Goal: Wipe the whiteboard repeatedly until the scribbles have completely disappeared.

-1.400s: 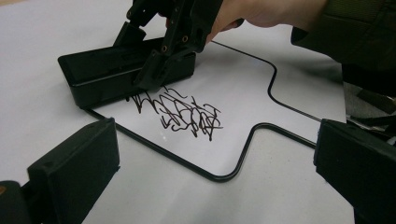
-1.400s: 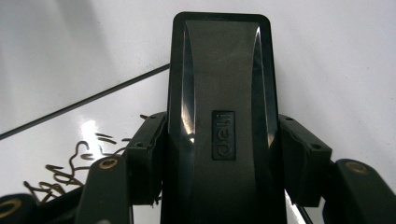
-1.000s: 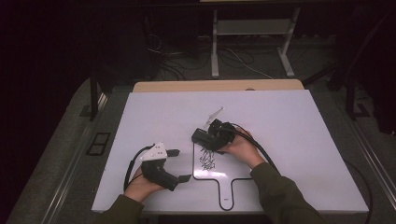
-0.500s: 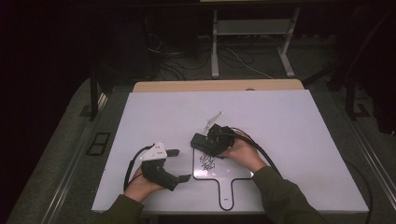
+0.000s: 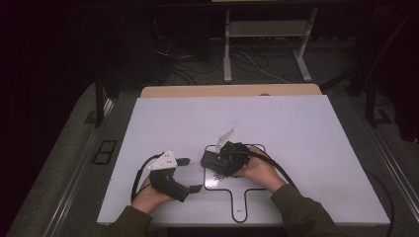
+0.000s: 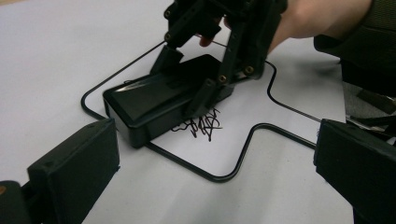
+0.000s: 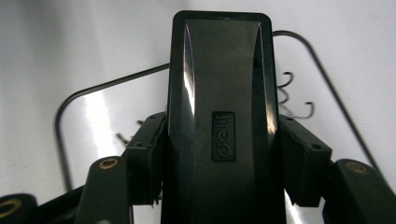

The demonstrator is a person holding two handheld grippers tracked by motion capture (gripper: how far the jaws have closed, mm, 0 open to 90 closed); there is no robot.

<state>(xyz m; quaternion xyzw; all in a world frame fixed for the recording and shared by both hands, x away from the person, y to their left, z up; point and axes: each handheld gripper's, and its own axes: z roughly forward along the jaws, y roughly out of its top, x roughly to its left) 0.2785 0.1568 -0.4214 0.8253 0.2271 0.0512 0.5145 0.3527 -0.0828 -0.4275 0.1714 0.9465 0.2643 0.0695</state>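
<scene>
Right gripper view: a black whiteboard eraser (image 7: 219,121) is clamped by its long sides in the right hand-held gripper (image 7: 219,158), pressed flat on the whiteboard (image 5: 306,148) over black scribbles (image 6: 198,127), apparently for wiping. The left hand-held gripper (image 6: 210,172) is rested wide open, empty, nearby on the table.

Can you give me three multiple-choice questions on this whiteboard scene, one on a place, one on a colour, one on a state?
1. Where is the eraser?
A. inside the black outline, over the scribbles
B. on the floor
C. in the left gripper

2. What colour is the eraser?
A. white
B. black
C. red

3. How is the right gripper?
A. wide open, holding nothing
B. lying unheld on the table
C. shut on the eraser

Answers: 1 A, it sits on the outlined patch beside the marks; 2 B, its glossy case is black; 3 C, both jaws press its sides.
</scene>
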